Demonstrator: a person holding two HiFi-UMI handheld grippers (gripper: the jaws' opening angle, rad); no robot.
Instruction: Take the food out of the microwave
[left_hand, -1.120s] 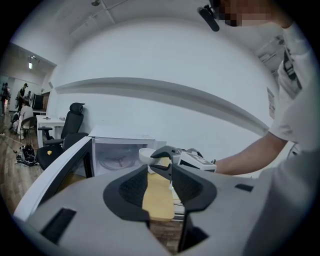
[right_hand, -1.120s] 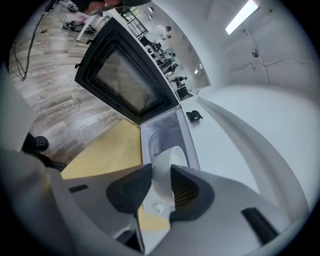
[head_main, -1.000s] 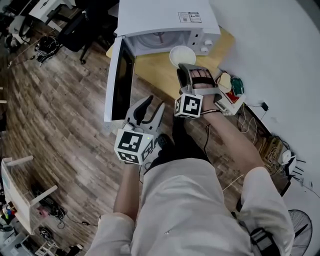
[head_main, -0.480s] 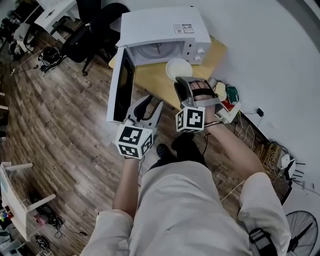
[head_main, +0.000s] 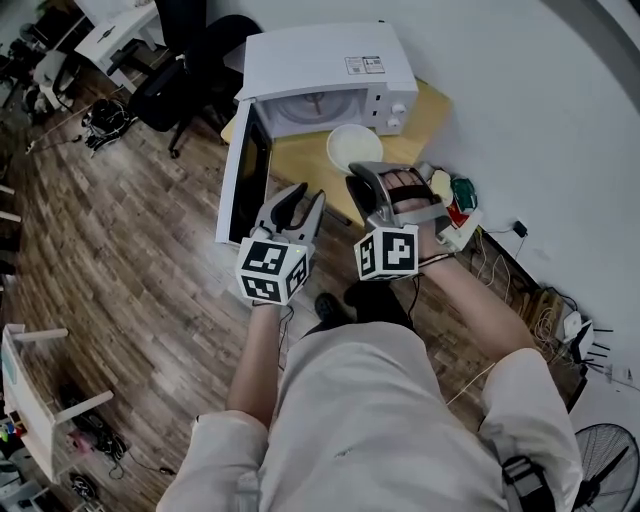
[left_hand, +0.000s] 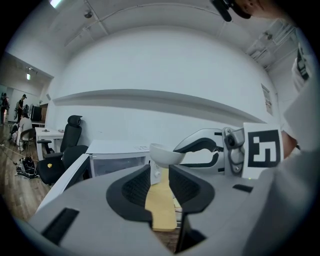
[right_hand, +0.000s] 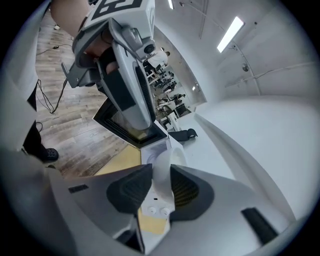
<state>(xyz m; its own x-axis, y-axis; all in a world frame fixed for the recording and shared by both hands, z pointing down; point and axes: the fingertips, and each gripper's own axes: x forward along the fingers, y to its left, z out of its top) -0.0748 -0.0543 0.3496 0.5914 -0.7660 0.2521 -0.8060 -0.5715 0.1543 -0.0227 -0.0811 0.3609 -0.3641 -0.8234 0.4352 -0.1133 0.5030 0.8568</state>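
Observation:
A white bowl (head_main: 354, 148) hangs over the wooden table (head_main: 300, 165) in front of the white microwave (head_main: 320, 65), whose door (head_main: 243, 175) stands open to the left. My right gripper (head_main: 361, 174) is shut on the bowl's near rim. In the right gripper view the bowl (right_hand: 162, 167) sits edge-on between the pads. My left gripper (head_main: 296, 205) floats beside the door's lower edge; its jaws have just been closing, with nothing between them. In the left gripper view the bowl (left_hand: 165, 154) and right gripper (left_hand: 200, 147) show ahead of the left gripper (left_hand: 160, 185).
A black office chair (head_main: 175, 70) stands left of the microwave. Small items and cables (head_main: 455, 195) lie on the floor by the white wall at the right. A fan (head_main: 600, 450) is at the lower right. Wood flooring spreads to the left.
The right gripper has lifted the bowl up and away from the microwave's mouth. The left gripper's jaws stand narrower than before.

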